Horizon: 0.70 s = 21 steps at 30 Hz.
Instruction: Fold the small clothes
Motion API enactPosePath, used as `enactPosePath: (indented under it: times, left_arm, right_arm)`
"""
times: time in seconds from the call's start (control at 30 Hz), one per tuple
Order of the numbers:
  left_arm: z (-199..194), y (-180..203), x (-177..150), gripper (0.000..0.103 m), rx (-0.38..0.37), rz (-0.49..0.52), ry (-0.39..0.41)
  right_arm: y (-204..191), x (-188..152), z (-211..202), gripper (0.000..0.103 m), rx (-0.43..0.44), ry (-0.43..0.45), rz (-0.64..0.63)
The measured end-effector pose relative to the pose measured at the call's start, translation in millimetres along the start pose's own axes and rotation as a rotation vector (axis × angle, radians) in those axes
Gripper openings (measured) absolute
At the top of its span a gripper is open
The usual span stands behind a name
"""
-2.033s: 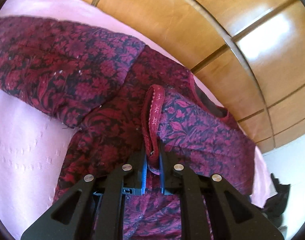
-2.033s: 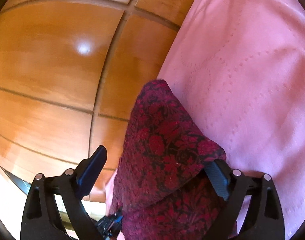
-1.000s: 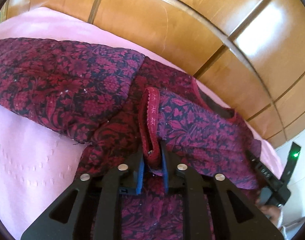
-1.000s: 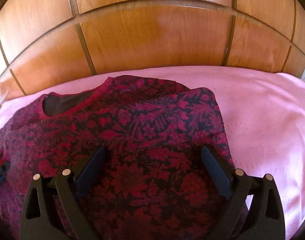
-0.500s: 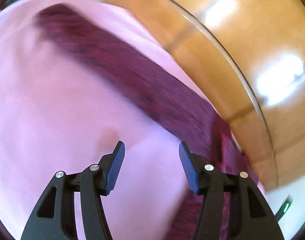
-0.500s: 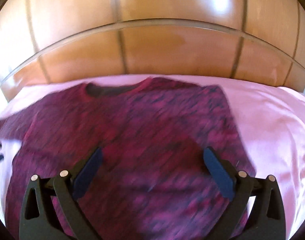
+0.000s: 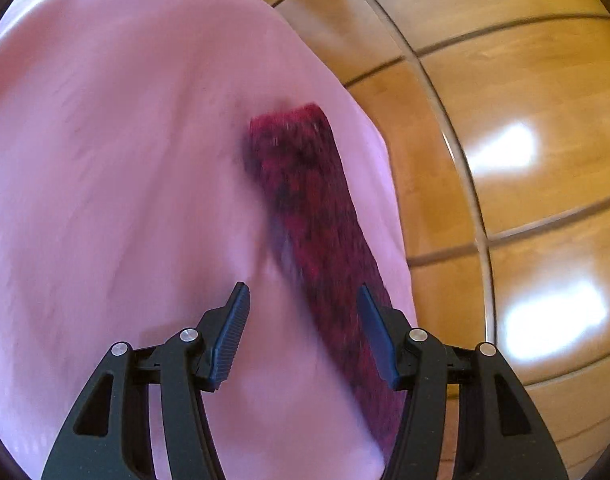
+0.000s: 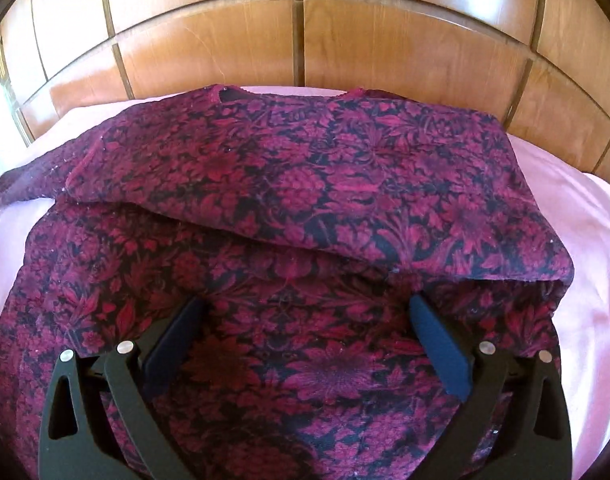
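A dark red floral top (image 8: 305, 208) lies spread on a pink sheet (image 8: 585, 240), neckline toward the wooden headboard. Its right sleeve is folded across the chest. My right gripper (image 8: 305, 320) is open and empty, hovering over the lower part of the top. In the left wrist view the top's other sleeve (image 7: 313, 220) lies stretched out on the pink sheet (image 7: 105, 160), blurred. My left gripper (image 7: 303, 316) is open and empty, just above the sleeve near its inner end.
A wooden panelled headboard (image 8: 305, 40) stands right behind the top and also shows in the left wrist view (image 7: 505, 140). The sheet extends to the right of the top and left of the sleeve.
My left gripper let go of the red hem it held, opened and swung left over the stretched sleeve. My right gripper stayed open and drew back over the top.
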<state>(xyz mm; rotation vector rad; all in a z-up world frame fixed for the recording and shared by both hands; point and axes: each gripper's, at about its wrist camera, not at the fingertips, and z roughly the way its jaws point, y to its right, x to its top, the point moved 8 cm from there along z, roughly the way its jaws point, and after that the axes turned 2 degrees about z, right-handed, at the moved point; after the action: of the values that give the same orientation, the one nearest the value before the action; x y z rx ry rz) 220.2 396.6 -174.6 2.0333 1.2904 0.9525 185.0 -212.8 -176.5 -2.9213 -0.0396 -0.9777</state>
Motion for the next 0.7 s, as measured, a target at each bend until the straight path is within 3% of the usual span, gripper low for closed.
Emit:
enactPosePath:
  times: [0.1,0.17,0.27,0.33,0.43,0.57,0.7]
  left_arm:
    - [11,5,13,0.053,0.025,0.025,0.017]
    - [22,6,18,0.030,0.050,0.036,0.010]
    - [34,12,17,0.011,0.094,0.071,-0.012]
    - [27,26,15,0.011,0.083,0.131,0.007]
    - [10,66,-1,0.010,0.001,0.247,0.020]
    - [-10,131,-51,0.010,-0.110,0.435,0.013]
    - [-12,177,-120,0.010,-0.162,0.611,-0.030]
  right_arm:
    - [-1,1,0,0.101,-0.008,0.007,-0.006]
    - [-2,1,0,0.101,-0.015,0.010,-0.010]
    - [-2,-2,-4,0.101,-0.017,0.010,-0.012]
    - [-2,-2,-4,0.101,-0.017,0.012,-0.013]
    - [-2,-2,-3,0.101,-0.016,0.012,-0.013]
    - [-2,-2,-3,0.101,-0.015,0.015,-0.013]
    - [-1,-1,-3,0.101,-0.009,0.016,-0.009]
